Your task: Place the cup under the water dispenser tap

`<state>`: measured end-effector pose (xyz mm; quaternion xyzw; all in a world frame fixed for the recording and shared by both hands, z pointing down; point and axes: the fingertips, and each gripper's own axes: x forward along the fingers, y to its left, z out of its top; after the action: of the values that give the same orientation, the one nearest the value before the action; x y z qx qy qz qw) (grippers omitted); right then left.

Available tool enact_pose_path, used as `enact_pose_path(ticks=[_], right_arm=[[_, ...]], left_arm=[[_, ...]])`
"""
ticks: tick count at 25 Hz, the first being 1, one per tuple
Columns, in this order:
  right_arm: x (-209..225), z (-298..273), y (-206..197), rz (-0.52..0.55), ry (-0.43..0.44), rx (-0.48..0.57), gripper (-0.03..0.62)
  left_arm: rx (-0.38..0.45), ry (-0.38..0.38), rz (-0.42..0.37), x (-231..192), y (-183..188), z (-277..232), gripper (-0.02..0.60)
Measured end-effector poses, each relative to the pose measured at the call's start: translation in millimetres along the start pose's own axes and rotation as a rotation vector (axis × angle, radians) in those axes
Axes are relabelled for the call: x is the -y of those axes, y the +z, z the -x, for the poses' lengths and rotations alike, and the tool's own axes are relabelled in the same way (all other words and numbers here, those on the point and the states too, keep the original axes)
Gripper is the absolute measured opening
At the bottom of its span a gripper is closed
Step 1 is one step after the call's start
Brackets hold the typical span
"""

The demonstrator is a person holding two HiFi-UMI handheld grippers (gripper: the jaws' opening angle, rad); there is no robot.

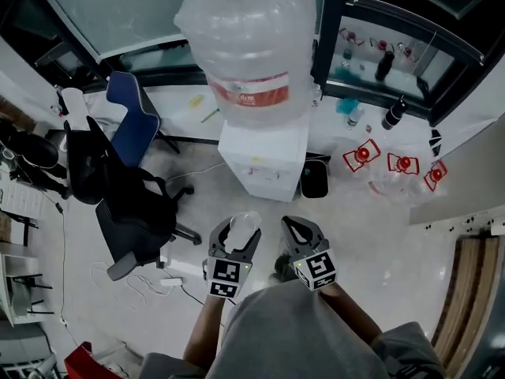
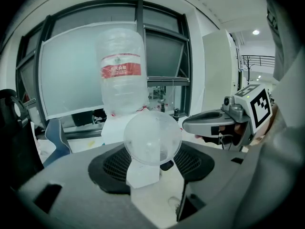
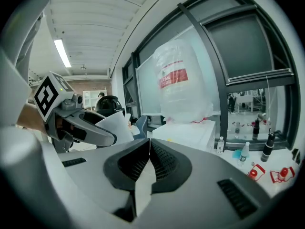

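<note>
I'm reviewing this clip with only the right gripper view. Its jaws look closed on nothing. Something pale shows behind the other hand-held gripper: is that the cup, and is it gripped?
Observer: Yes. The left gripper view shows a clear cup gripped between the left hand-held gripper's jaws, one round end towards the camera.
Operator: Is it at the dispenser?
Observer: Not yet. In the head view the water dispenser stands ahead of it and of the right hand-held gripper, with floor between.
Operator: Anything beside the dispenser?
Observer: A low black container stands on the floor at its right side in the head view.
</note>
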<state>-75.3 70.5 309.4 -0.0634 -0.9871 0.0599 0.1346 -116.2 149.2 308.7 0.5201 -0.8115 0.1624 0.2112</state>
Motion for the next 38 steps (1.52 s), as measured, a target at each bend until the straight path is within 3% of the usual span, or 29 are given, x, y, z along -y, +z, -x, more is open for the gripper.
enact_pose_path(ticks=[10,17,21,26,38], right_arm=[[38,-21,-2,-0.070,-0.022,0.003,0.012],[60,-34,-18,-0.137,-0.104,-0.009,0.012],[66,-45,-24,-0.163,-0.177,-0.012,0.012],[57,-58,-28,-0.193,-0.268,-0.018,0.012],[41,-94,-48,-0.245,-0.509,-0.008,0.012]], left_arm=[[-0.073,0.047,-0.029,-18,1,-51,0.275],[-0.125,0.016,-0.090,-28,-11,-85,0.275],[-0.128,-0.047,-0.170,-31,-24,-103,0.275],[-0.145,-0.143,-0.211,-43,-43,-108,0.275],[-0.155,-0.256,-0.260,-92,-77,-129,0.275]])
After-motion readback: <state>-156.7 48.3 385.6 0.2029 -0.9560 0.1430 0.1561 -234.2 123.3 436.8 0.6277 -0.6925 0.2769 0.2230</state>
